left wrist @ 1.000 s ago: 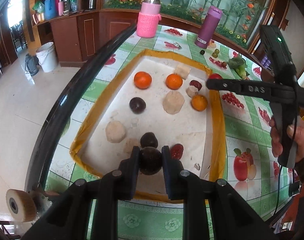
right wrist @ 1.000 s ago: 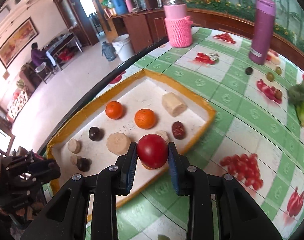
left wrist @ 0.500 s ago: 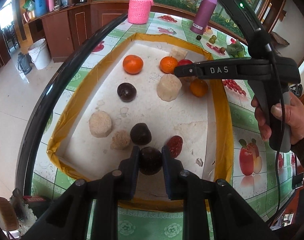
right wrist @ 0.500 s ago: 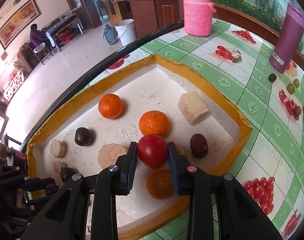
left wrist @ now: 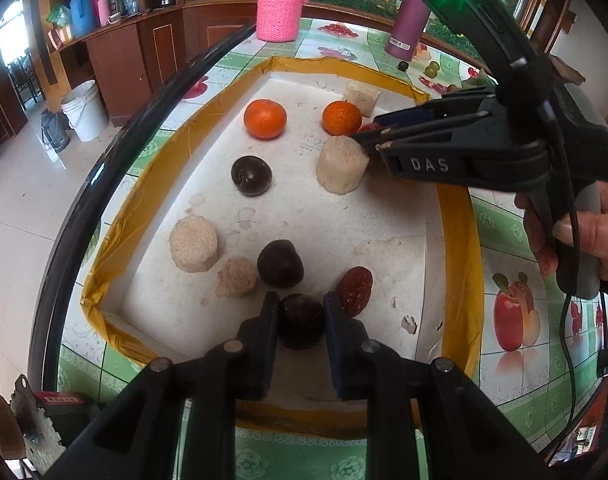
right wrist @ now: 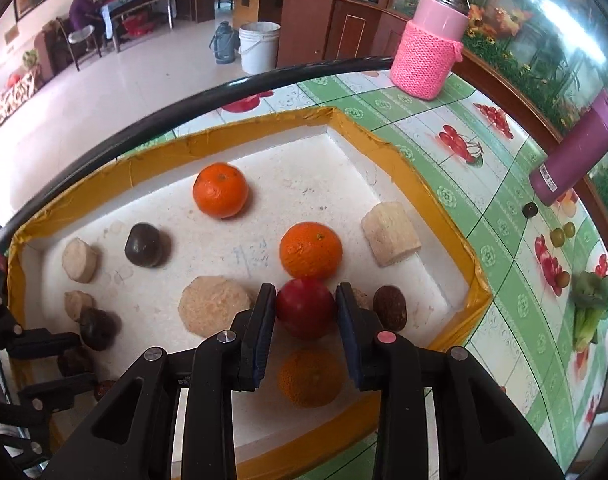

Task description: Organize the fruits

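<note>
1. Left gripper (left wrist: 300, 322), bottom centre of the left wrist frame: clamped on a dark purple fruit (left wrist: 300, 322), over the near end of the tray (left wrist: 459, 240).
2. Right gripper (right wrist: 305, 314), bottom centre of the right wrist frame: clamped on a red fruit (right wrist: 305, 314), just in front of an orange (right wrist: 310, 250).
3. A second orange (right wrist: 309, 378) sits in the tray below the right gripper; a third (right wrist: 220, 189) is further up-left.
4. Tray is white foam with a yellow taped rim, on the green fruit-print surface (right wrist: 499, 248).
5. Loose in the tray, left wrist frame: two dark purple fruits (left wrist: 251, 175) (left wrist: 280, 264), a red date (left wrist: 354, 291) touching the left gripper's right finger, and pale cut chunks (left wrist: 342, 165).
6. Upper frame: pink knit-sleeved jar (left wrist: 280, 4) and purple bottle (left wrist: 407, 24) stand on the surface beyond the tray.
</note>
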The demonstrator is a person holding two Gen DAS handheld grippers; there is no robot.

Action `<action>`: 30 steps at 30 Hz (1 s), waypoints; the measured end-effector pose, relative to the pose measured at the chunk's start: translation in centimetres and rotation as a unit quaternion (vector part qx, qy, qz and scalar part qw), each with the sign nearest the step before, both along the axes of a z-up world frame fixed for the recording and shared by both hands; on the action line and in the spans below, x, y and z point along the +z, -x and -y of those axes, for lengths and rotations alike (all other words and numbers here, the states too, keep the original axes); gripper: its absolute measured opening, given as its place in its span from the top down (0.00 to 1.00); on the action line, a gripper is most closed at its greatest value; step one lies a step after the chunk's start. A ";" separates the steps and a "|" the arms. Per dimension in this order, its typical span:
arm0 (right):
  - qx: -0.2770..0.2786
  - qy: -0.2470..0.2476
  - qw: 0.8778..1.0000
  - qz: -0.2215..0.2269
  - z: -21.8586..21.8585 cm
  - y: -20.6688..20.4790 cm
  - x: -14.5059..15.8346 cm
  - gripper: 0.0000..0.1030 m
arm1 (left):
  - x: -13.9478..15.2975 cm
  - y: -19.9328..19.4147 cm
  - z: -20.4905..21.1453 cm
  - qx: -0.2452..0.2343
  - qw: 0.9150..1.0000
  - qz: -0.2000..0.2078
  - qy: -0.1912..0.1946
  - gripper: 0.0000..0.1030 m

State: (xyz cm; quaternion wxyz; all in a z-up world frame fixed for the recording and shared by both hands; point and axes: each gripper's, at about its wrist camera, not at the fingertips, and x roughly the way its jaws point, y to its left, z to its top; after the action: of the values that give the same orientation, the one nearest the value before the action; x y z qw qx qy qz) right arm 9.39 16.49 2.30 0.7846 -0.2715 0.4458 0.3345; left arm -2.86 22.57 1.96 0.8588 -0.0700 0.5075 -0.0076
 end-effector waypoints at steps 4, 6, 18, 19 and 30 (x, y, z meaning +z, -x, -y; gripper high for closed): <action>0.005 0.002 1.000 0.001 -0.6 0.2 -0.1 0.71 | 0.0 0.0 0.0 0.002 1.000 0.002 0.000 0.75; 0.000 -0.006 1.000 -0.011 -0.7 -0.2 -0.2 0.72 | 0.0 0.0 -0.1 0.004 1.000 0.002 0.002 0.75; -0.052 -0.032 0.998 -0.005 1.7 0.2 1.4 0.65 | 0.2 0.4 0.3 0.009 1.000 0.005 0.001 0.64; -0.056 -0.037 0.998 -0.003 2.1 0.3 1.8 0.65 | 0.3 0.5 0.4 0.010 1.000 0.006 0.000 0.63; -0.091 -0.087 0.992 0.006 7.6 5.0 4.9 0.54 | 2.1 2.6 0.8 0.050 0.998 0.042 -0.022 0.33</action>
State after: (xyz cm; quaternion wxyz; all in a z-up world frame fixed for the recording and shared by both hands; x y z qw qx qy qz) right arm 4.42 8.92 7.24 0.8353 -0.1619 0.4332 0.2974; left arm -5.43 21.79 4.07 0.8802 -0.0762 0.4665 0.0431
